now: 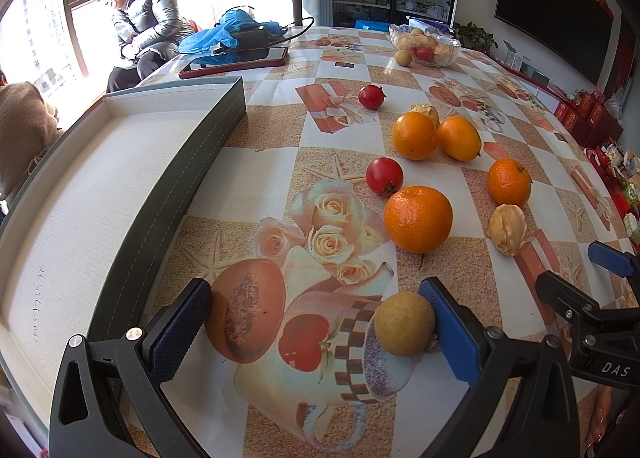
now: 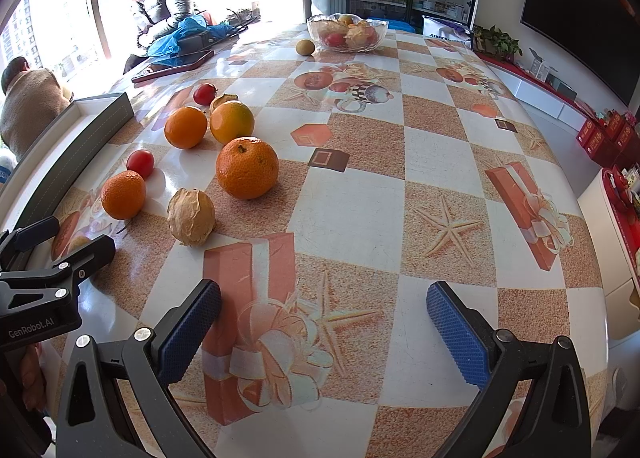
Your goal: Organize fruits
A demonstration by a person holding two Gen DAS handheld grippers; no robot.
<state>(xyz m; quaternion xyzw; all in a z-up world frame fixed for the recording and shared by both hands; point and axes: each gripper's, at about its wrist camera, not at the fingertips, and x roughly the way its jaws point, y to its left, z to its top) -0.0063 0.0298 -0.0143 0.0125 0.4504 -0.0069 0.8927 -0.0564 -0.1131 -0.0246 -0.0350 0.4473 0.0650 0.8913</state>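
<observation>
Patterned bench (image 2: 440,161) carries loose oranges (image 1: 418,219). My left claw (image 1: 320,332) gapes wide, small brown fruit (image 1: 404,324) touching its right pad. Right claw (image 2: 324,332) spread, empty.

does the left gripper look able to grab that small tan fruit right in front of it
Probably yes: the small tan fruit already sits between the open jaws of the left gripper, against the right-hand one, with nothing blocking.
</observation>
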